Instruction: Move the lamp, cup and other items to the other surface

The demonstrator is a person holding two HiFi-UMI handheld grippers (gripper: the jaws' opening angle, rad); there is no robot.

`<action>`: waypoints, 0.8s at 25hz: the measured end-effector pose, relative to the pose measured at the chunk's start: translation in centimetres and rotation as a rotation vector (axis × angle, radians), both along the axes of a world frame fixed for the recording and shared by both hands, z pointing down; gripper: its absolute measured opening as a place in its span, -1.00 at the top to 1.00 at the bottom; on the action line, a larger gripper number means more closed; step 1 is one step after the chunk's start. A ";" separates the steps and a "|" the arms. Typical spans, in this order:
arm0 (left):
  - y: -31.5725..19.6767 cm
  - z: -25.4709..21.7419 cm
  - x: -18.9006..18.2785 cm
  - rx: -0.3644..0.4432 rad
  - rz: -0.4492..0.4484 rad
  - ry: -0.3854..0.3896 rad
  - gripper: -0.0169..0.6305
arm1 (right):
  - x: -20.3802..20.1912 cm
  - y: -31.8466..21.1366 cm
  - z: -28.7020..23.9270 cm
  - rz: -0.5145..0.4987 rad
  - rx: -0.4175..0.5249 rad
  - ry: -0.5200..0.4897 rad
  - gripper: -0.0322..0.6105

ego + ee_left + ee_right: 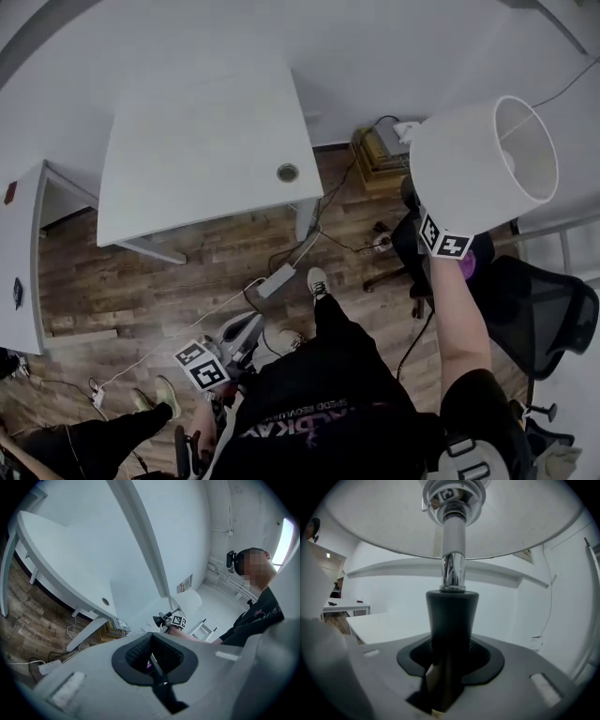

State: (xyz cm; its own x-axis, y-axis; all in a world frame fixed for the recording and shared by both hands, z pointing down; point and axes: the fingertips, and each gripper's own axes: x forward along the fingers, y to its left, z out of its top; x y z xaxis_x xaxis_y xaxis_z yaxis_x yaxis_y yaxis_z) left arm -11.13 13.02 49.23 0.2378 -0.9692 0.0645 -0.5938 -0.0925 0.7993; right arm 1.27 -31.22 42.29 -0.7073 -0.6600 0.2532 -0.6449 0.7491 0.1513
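The lamp's white shade (pixel 483 164) hangs high at the right of the head view, tipped on its side. My right gripper (pixel 437 225) is just below it, shut on the lamp's black neck (pixel 451 616); the chrome stem (pixel 452 564) rises into the shade (pixel 384 522). My left gripper (pixel 246 330) is low by the person's legs, over the wooden floor. Its jaws (pixel 154 660) meet in a thin seam, and I see nothing held between them. The left gripper view also catches the carried lamp (pixel 187 603). A bare white table (pixel 206 141) stands ahead.
The table has a round cable hole (pixel 288 172). A power strip (pixel 277 279) and cables lie on the floor below it. A black office chair (pixel 539 309) stands right, another white desk (pixel 23 253) left. Another person's legs (pixel 141 412) show at lower left.
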 end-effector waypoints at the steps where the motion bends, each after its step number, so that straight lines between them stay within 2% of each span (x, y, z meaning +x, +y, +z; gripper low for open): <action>1: -0.1 0.0 0.5 -0.001 0.018 0.001 0.96 | 1.2 -0.1 -0.1 0.022 0.002 0.002 0.39; 11: -1.3 -0.3 3.1 0.021 0.079 0.010 0.96 | 12.3 -2.2 -2.5 0.216 0.022 -0.038 0.39; 20: -7.8 -0.3 8.5 0.011 0.183 0.004 0.96 | 20.6 -7.3 -4.1 0.302 0.049 -0.080 0.39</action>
State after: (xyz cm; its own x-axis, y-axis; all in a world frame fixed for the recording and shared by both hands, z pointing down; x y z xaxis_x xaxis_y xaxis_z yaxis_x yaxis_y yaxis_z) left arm -2.65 5.21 48.95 0.4107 -0.9103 0.0525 -0.5634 -0.2080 0.7996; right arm 21.84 -38.49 38.20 -0.4938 -0.8532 0.1678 -0.8484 0.5151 0.1225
